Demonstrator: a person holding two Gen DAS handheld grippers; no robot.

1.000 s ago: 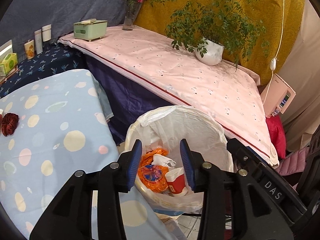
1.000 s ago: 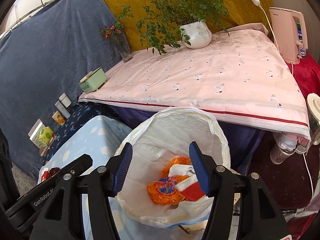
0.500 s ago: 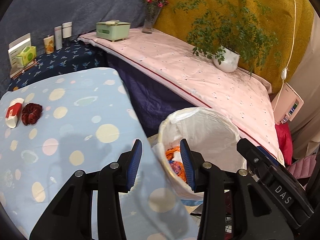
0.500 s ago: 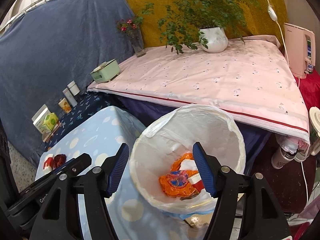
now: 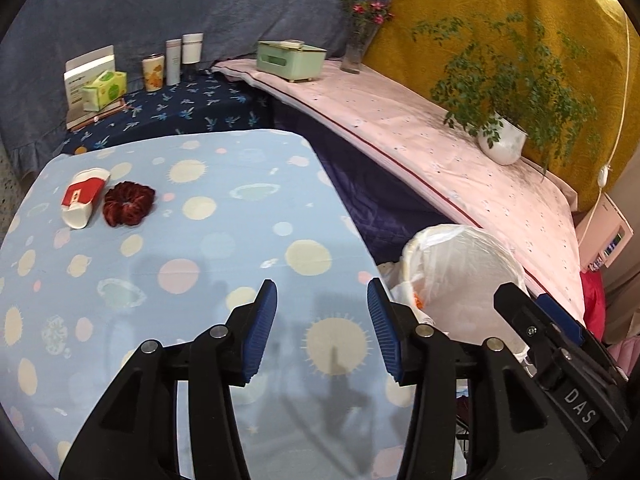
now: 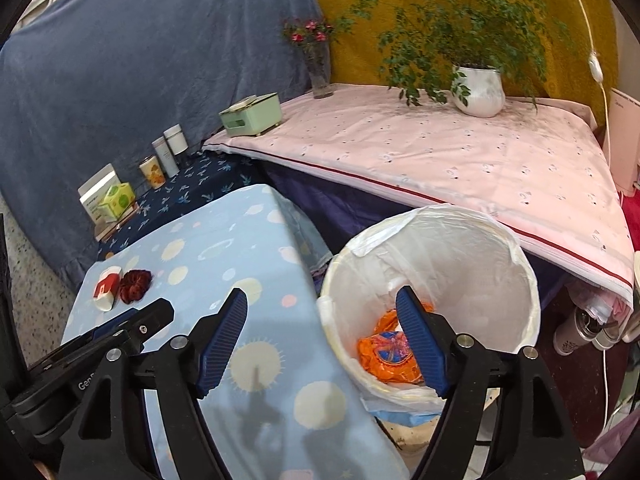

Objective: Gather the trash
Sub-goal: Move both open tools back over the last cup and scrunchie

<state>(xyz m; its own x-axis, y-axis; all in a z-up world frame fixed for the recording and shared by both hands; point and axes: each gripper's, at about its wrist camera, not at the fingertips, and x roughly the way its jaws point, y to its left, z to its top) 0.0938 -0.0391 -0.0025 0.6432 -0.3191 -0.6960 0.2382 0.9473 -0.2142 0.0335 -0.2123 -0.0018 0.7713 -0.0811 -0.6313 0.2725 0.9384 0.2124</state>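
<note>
Left claw (image 5: 322,322) now backed away from the white-lined round trash bin (image 6: 516,256) and hanging over the near right part of the blue dotted-cloth bench (image 5: 200,240), blue pads (image 5: 262,332) spread apart, nothing between them. A second ago, pointed straight into the bin. Right claw (image 6: 322,338) also pulled back, jaws wide and empty, straddling the bench's right edge, its right pad over the bin mouth. Inside the bin, crumpled orange wrappers (image 6: 386,354) at the bottom, just beyond that pad. Bin tight against the bench's right edge, under the overhang of the pink-sheeted surface (image 6: 440,156). Broad bare cloth ahead of the left claw. Far across, near the bench's far left corner, a flattened red-and-white paper cup (image 5: 84,196) lying on its side, touching a dark red velvet scrunchie (image 5: 128,202) on its right, both newly in view and well apart from either claw.
</note>
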